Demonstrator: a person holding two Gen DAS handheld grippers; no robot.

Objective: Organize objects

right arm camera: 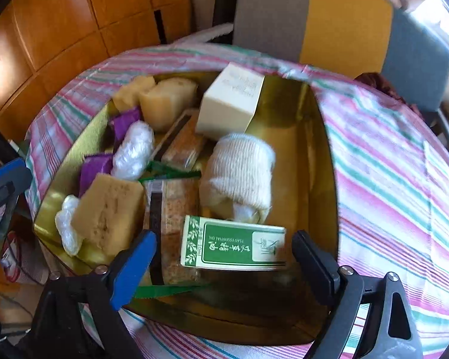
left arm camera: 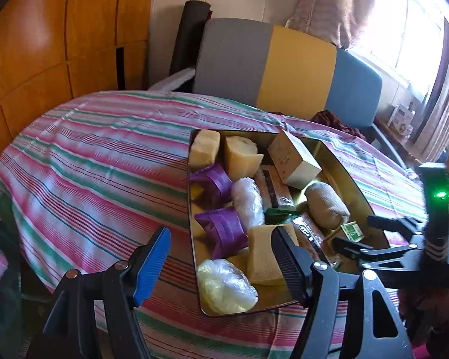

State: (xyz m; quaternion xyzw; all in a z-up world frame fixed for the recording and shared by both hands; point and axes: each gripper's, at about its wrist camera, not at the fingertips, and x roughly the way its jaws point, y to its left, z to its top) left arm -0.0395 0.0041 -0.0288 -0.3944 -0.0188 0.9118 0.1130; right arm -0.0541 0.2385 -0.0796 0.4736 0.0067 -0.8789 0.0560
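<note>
Two views carry this step. From the left wrist we see the left gripper [left arm camera: 221, 257] spread and empty over the near left rim of the gold tray [left arm camera: 348, 170], which sits on the striped cloth [left arm camera: 98, 161].

From the right wrist, our right gripper [right arm camera: 224, 258] stands wide, its pads clear of the green box [right arm camera: 233, 246], which lies in the tray's near end beside the rolled sock [right arm camera: 239, 173]. We judge the box just placed; next we need to lift away and pick another item.

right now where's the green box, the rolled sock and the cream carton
green box [right arm camera: 233, 246]: right wrist view, its green label face
rolled sock [right arm camera: 239, 173]: right wrist view, its ribbed middle
cream carton [right arm camera: 227, 110]: right wrist view, its front face
</note>
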